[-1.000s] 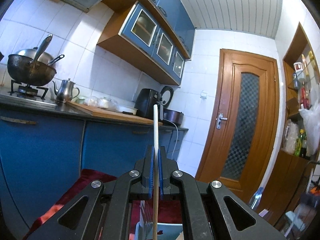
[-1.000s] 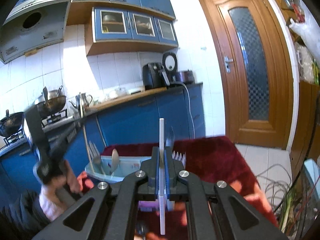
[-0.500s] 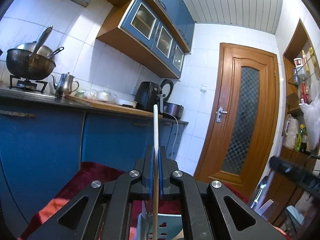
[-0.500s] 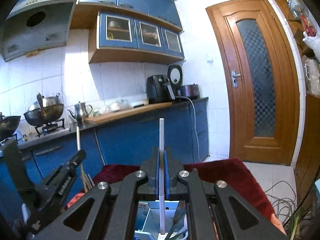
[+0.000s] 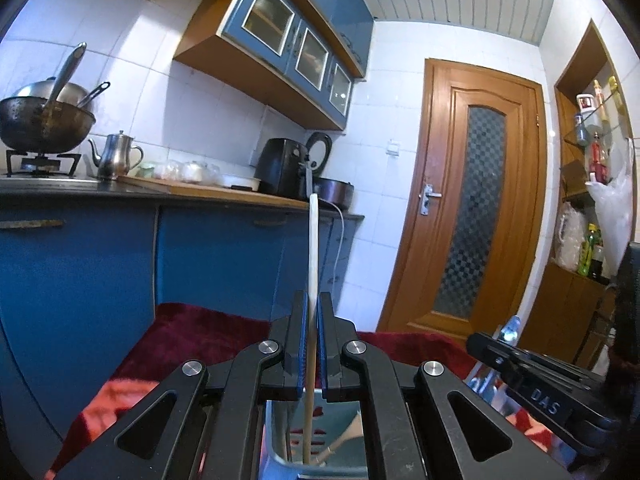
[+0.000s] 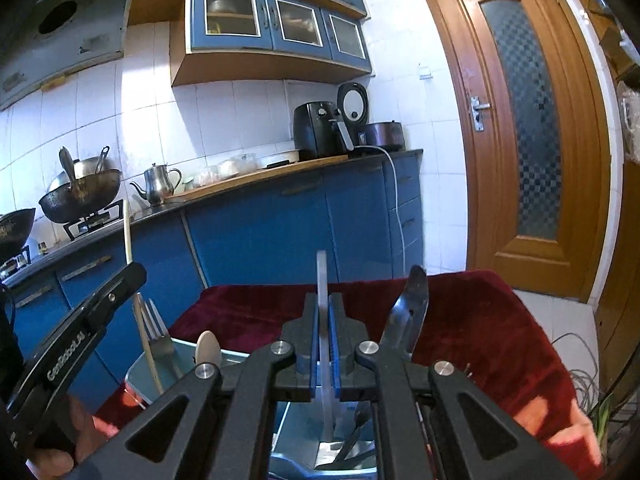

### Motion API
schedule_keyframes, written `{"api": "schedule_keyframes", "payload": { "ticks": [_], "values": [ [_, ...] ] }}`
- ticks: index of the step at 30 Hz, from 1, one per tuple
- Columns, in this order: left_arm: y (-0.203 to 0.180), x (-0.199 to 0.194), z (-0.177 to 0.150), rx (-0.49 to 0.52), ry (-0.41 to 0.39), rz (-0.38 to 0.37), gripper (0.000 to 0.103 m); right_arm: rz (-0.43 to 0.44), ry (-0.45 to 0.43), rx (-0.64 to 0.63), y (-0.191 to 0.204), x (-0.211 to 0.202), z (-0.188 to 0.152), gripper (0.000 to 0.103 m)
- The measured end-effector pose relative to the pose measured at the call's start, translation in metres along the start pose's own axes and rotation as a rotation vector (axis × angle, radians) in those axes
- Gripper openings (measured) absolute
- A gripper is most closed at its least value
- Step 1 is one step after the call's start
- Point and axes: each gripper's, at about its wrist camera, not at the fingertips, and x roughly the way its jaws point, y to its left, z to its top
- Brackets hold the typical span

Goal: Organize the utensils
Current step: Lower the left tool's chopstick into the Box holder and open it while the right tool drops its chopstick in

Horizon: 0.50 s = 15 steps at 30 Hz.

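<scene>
Left gripper (image 5: 312,344) held nearly level, clamped on a thin pale wooden stick (image 5: 313,256) standing upright between the blue pads (image 5: 303,344), lower end dipping into a light-blue utensil holder (image 5: 280,432) just below. Right gripper (image 6: 324,344) tilted somewhat downward, closed on a flat translucent white handle (image 6: 322,280), also upright, lower end reaching into a compartment of the same light-blue holder (image 6: 138,374).

Only in the right wrist view: a fork (image 6: 154,328), a wooden spoon (image 6: 208,346) and a metal utensil (image 6: 408,312) standing in the holder on the dark red cloth (image 6: 480,320), dark utensils lying in the compartment under the jaws, and at lower left the left gripper's body (image 6: 80,336) with the person's hand (image 6: 76,432) around its grip. Only in the left wrist view: shelves with bottles (image 5: 596,148) beside the door, and the right gripper's black body (image 5: 536,376) at lower right.

Against the frames a second back: right gripper lower and closer over the holder, red cloth larger in view; left gripper turned slightly, stick held the same; right gripper's body newly in the left view.
</scene>
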Motion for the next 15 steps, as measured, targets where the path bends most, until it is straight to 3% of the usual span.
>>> {"api": "schedule_keyframes", "payload": {
  "ticks": [5, 15],
  "values": [
    [0.001, -0.002, -0.001, -0.015, 0.063, -0.015, 0.013, 0.025, -0.007, 0.011, 0.0, -0.005, 0.001, 0.017],
    [0.008, -0.022, 0.002, -0.054, 0.106, -0.002, 0.013, 0.063, -0.035, 0.04, 0.0, -0.027, 0.009, 0.025]
  ]
}}
